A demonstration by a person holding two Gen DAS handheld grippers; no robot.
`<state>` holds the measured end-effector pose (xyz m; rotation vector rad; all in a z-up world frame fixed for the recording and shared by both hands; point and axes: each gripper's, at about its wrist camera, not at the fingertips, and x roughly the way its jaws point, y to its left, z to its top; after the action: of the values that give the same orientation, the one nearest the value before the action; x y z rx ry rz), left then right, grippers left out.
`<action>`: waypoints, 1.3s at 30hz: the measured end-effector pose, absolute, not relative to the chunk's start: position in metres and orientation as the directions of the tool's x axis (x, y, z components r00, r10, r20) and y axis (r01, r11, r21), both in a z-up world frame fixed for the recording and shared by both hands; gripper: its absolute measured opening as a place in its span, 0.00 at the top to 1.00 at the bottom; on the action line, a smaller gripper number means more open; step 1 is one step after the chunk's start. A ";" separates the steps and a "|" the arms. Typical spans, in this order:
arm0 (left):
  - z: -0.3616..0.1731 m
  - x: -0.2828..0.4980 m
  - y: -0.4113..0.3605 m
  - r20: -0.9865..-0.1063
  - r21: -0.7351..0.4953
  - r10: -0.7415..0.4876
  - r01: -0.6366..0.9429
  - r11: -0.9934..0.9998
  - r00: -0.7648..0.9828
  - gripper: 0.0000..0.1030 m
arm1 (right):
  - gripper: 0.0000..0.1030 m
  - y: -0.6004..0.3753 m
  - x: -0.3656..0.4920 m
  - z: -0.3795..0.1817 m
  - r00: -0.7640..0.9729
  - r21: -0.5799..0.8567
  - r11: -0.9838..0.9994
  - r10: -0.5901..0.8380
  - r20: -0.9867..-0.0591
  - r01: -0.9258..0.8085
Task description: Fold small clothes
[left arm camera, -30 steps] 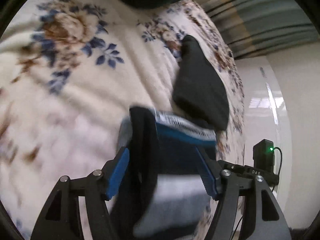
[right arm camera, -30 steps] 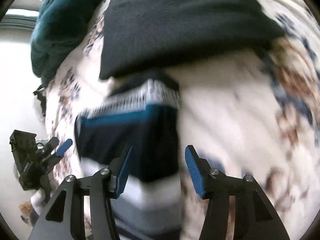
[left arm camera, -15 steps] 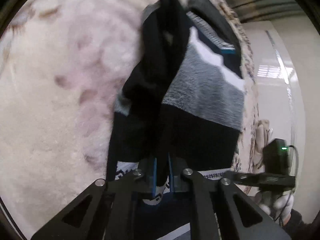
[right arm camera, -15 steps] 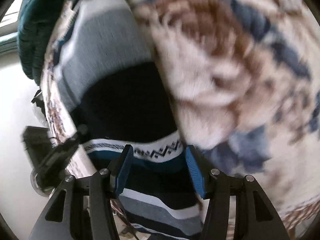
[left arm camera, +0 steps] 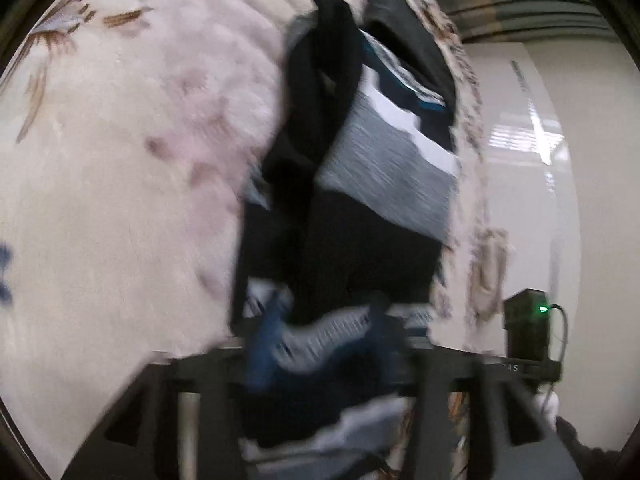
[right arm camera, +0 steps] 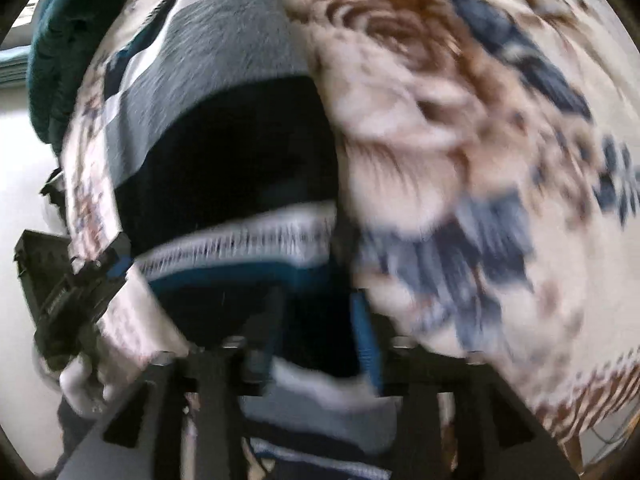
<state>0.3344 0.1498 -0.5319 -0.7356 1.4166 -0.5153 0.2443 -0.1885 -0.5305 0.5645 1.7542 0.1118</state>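
Note:
A striped sweater, with black, grey, white and teal bands, lies on a floral blanket, a black sleeve folded over it. My left gripper is at its near patterned hem. Its jaws are opening, and the hem lies loose between them. In the right wrist view the same sweater runs up the left side. My right gripper is over the hem's right corner. Its jaws are closing, with dark cloth between the blue pads. Both views are blurred.
A folded black garment lies beyond the sweater, and a teal garment sits at the far end. The blanket's edge drops to a pale glossy floor. The other gripper and a white-gloved hand are at the left.
Half a second ago my left jaws were shut on the black sleeve's edge; now they have spread apart. My right jaws have narrowed around the hem. Both hands came back to the near hem.

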 end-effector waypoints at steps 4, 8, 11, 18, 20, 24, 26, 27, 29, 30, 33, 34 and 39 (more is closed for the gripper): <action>-0.529 0.292 0.151 -0.696 -0.716 -0.717 -0.120 0.688 0.037 0.39 | 0.46 -0.205 0.185 -0.518 -0.199 0.359 0.862 0.447 -0.872 0.359; -0.544 0.242 0.150 -0.724 -0.670 -0.688 -0.191 0.718 -0.045 0.39 | 0.46 -0.211 0.122 -0.522 -0.248 0.333 0.854 0.450 -0.858 0.400; -0.540 0.201 0.148 -0.748 -0.639 -0.661 -0.203 0.742 -0.063 0.39 | 0.46 -0.208 0.083 -0.540 -0.281 0.310 0.855 0.445 -0.850 0.416; -0.549 0.123 0.156 -0.795 -0.571 -0.600 -0.225 0.790 -0.088 0.30 | 0.46 -0.201 0.029 -0.572 -0.305 0.377 0.830 0.516 -0.801 0.412; -0.558 0.108 0.157 -0.793 -0.574 -0.604 -0.230 0.786 -0.086 0.30 | 0.46 -0.196 0.014 -0.581 -0.311 0.411 0.813 0.550 -0.776 0.412; -0.573 0.102 0.144 -0.773 -0.599 -0.630 -0.241 0.764 -0.075 0.22 | 0.46 -0.183 0.009 -0.599 -0.323 0.440 0.801 0.576 -0.751 0.406; -0.578 0.103 0.137 -0.767 -0.608 -0.638 -0.241 0.757 -0.068 0.14 | 0.45 -0.177 0.010 -0.607 -0.324 0.453 0.798 0.584 -0.744 0.398; -0.582 0.105 0.134 -0.767 -0.607 -0.638 -0.243 0.756 -0.068 0.14 | 0.45 -0.174 0.013 -0.609 -0.324 0.457 0.797 0.586 -0.743 0.396; -0.581 0.105 0.131 -0.774 -0.604 -0.631 -0.245 0.759 -0.049 0.14 | 0.45 -0.167 0.011 -0.613 -0.317 0.468 0.788 0.598 -0.736 0.400; -0.579 0.104 0.130 -0.770 -0.611 -0.637 -0.244 0.753 -0.037 0.14 | 0.45 -0.157 0.013 -0.614 -0.309 0.474 0.784 0.603 -0.736 0.402; -0.570 0.095 0.123 -0.760 -0.625 -0.648 -0.226 0.748 -0.042 0.65 | 0.58 -0.152 0.011 -0.607 -0.276 0.493 0.773 0.613 -0.740 0.399; -0.570 0.091 0.122 -0.756 -0.627 -0.652 -0.230 0.744 -0.049 0.84 | 0.69 -0.151 0.009 -0.604 -0.272 0.505 0.769 0.622 -0.735 0.392; -0.569 0.081 0.128 -0.717 -0.663 -0.697 -0.307 0.682 0.002 0.88 | 0.70 -0.146 0.004 -0.600 -0.256 0.516 0.750 0.640 -0.724 0.414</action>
<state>0.0814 0.1282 -0.5689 -0.8435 1.5903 -0.3710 0.0039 -0.1459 -0.6000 0.8091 1.8904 0.2678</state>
